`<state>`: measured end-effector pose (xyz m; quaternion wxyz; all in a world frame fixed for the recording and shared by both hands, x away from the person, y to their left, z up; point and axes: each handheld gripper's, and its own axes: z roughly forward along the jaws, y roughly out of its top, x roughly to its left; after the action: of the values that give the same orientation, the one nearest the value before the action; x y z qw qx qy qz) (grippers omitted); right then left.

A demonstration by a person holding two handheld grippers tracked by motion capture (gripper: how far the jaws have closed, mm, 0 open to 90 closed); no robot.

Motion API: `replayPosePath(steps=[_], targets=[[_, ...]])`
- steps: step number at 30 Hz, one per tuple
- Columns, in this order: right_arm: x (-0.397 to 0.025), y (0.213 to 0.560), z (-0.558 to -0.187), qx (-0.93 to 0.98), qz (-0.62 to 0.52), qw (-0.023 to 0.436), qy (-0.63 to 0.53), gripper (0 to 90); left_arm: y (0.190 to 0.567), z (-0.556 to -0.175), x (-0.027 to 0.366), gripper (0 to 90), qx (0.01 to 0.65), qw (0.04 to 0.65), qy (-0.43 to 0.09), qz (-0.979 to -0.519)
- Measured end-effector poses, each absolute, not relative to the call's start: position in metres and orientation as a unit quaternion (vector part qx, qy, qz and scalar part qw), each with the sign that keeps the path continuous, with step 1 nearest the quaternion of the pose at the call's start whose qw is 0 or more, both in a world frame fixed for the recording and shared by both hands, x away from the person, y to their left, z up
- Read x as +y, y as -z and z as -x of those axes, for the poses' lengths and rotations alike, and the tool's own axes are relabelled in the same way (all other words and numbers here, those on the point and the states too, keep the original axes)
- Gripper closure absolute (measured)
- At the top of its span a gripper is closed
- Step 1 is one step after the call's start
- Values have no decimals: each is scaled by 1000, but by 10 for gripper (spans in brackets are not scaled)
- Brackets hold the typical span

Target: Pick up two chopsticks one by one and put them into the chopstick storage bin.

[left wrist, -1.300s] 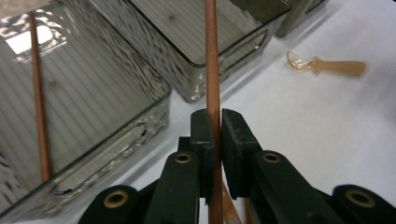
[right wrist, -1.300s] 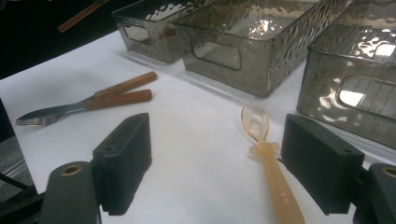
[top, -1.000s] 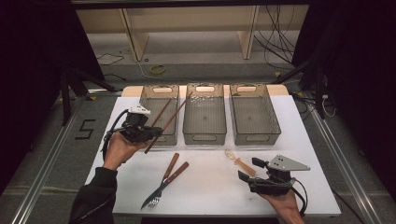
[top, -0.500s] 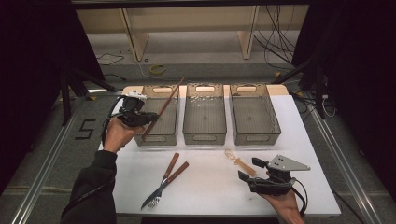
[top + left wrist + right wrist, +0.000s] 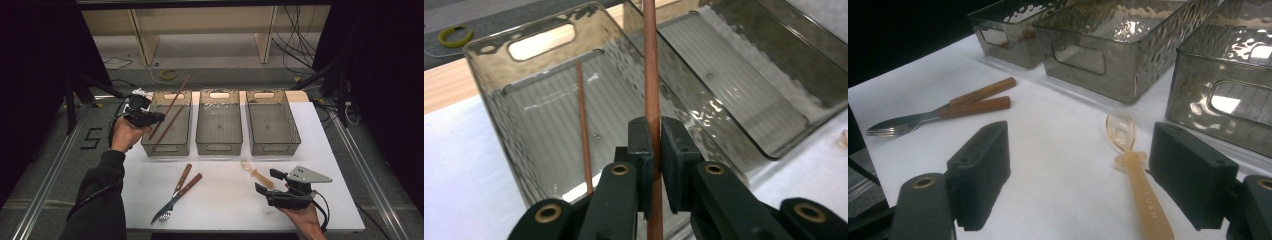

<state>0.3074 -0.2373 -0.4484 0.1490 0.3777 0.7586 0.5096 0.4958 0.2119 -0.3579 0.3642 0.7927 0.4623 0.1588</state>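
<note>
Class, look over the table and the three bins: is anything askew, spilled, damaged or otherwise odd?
Nothing is spilled or broken. One chopstick already lies in the left bin, while its partner is clamped in the left gripper above it. The fork and knife lie crossed on the table, unsorted.

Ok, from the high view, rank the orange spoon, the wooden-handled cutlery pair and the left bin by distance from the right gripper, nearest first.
1. Orange spoon: on the white table just ahead of the open right gripper, to its left.
2. Wooden-handled cutlery pair: farther left, near the table's front.
3. Left bin: far back left, where the left gripper holds a chopstick.
</note>
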Motion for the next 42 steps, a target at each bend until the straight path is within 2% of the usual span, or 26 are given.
replayPosePath(steps=[42], targets=[[-237, 449, -307, 759, -378, 147, -510, 252, 398, -519, 225, 830, 493, 337, -154, -787]])
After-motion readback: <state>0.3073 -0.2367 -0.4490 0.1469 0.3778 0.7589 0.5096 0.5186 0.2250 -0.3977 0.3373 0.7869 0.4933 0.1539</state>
